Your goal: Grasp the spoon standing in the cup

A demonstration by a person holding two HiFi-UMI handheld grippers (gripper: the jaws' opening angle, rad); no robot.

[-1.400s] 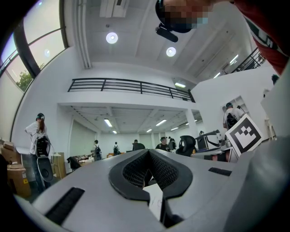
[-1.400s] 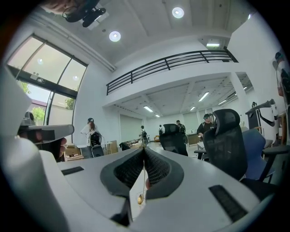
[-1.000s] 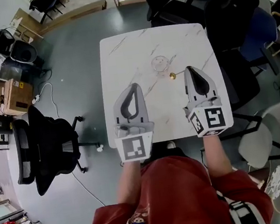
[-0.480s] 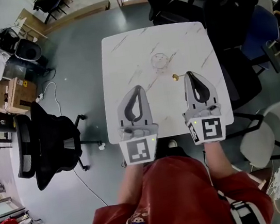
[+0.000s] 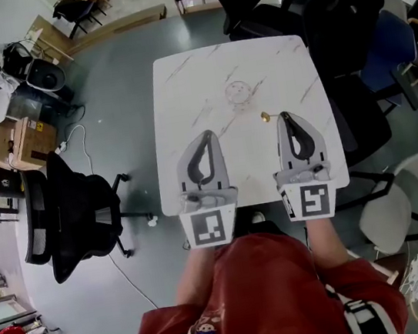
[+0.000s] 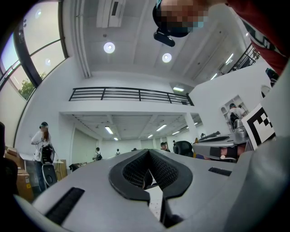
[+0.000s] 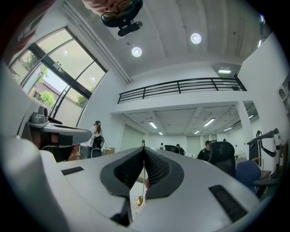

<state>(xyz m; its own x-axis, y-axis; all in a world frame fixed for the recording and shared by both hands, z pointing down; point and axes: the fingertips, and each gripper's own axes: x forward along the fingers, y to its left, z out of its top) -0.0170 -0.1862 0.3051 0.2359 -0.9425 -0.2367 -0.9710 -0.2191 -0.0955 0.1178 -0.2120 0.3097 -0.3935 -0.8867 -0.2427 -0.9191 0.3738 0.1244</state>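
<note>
A clear glass cup (image 5: 239,94) stands on the white marble table (image 5: 182,88), a little beyond both grippers. My right gripper (image 5: 284,115) is shut on a small gold spoon (image 5: 265,116), whose bowl sticks out to the left of the tip, right of the cup and apart from it. In the right gripper view the spoon (image 7: 140,199) hangs between the closed jaws (image 7: 144,148), bowl end down. My left gripper (image 5: 206,134) is shut and empty over the table's near left part, with its jaws (image 6: 147,152) meeting at the tip.
Black office chairs stand left of the table (image 5: 69,222) and behind it at the right (image 5: 342,18). A white chair (image 5: 401,200) is at the near right. Cardboard boxes (image 5: 11,145) sit on the floor at far left. The table's near edge lies under both grippers.
The right gripper and the spoon have drifted slightly right and toward the person, away from the cup. The left gripper has shifted a little to the right.
</note>
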